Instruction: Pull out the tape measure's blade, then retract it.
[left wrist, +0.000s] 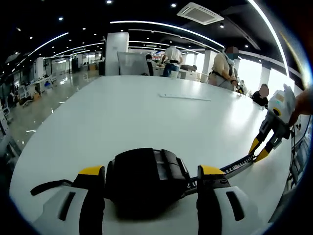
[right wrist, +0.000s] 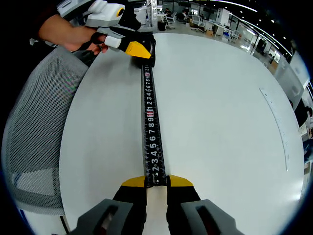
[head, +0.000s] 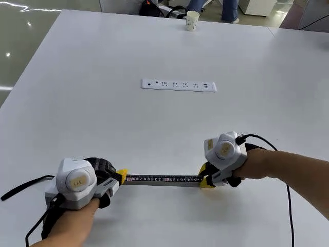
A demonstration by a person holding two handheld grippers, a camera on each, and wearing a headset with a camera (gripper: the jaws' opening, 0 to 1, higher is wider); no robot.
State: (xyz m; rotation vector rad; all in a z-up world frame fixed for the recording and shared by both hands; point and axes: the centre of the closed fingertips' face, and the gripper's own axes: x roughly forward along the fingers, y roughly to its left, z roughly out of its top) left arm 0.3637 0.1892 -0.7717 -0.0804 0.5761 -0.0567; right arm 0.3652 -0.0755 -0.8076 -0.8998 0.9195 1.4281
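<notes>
My left gripper [left wrist: 151, 172] is squeezed shut on the tape measure case [head: 101, 169], near the front edge of the table [head: 154, 41]. My right gripper [right wrist: 156, 182] pinches the blade [right wrist: 150, 127] tip. The blade looks pulled out. Next I should guide it back slowly.

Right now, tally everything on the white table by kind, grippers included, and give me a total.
tape measure: 1
power strip: 1
paper cup: 1
grippers: 2, the left gripper on the case and the right gripper on the blade's end
Total: 5
</notes>
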